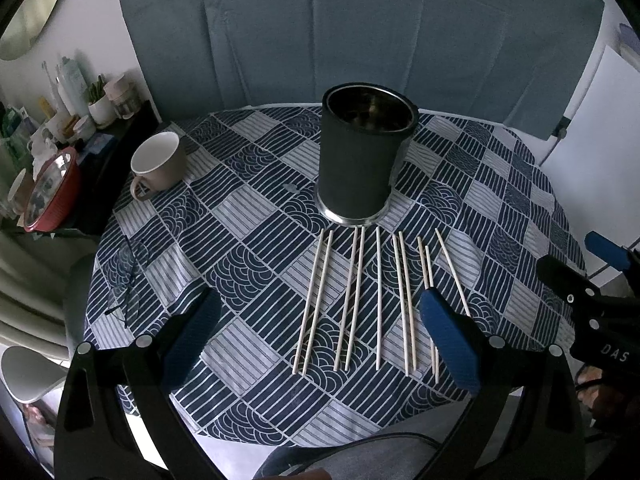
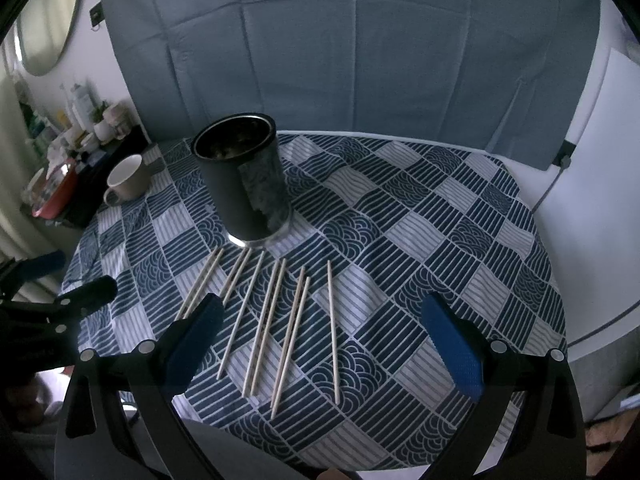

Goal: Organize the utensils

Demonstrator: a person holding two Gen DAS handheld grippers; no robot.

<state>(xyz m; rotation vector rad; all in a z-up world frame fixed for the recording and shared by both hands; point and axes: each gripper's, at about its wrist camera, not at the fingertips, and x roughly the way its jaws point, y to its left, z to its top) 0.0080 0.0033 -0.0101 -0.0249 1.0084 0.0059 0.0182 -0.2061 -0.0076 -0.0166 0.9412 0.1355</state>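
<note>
Several pale wooden chopsticks (image 1: 378,298) lie side by side on the blue patterned tablecloth (image 1: 248,208), pointing at a dark cylindrical holder (image 1: 365,160) that stands upright behind them. They also show in the right wrist view (image 2: 266,320), with the holder (image 2: 246,184) at upper left. My left gripper (image 1: 320,300) is open and empty, hovering above the near ends of the chopsticks. My right gripper (image 2: 322,304) is open and empty, above the rightmost chopsticks; it shows at the right edge of the left wrist view (image 1: 592,276).
A beige mug (image 1: 158,166) stands at the table's left. Eyeglasses (image 1: 126,280) lie near the left edge. A cluttered dark shelf with a red bowl (image 1: 50,192) and bottles is beyond the left edge. A grey cloth backdrop (image 1: 360,32) hangs behind.
</note>
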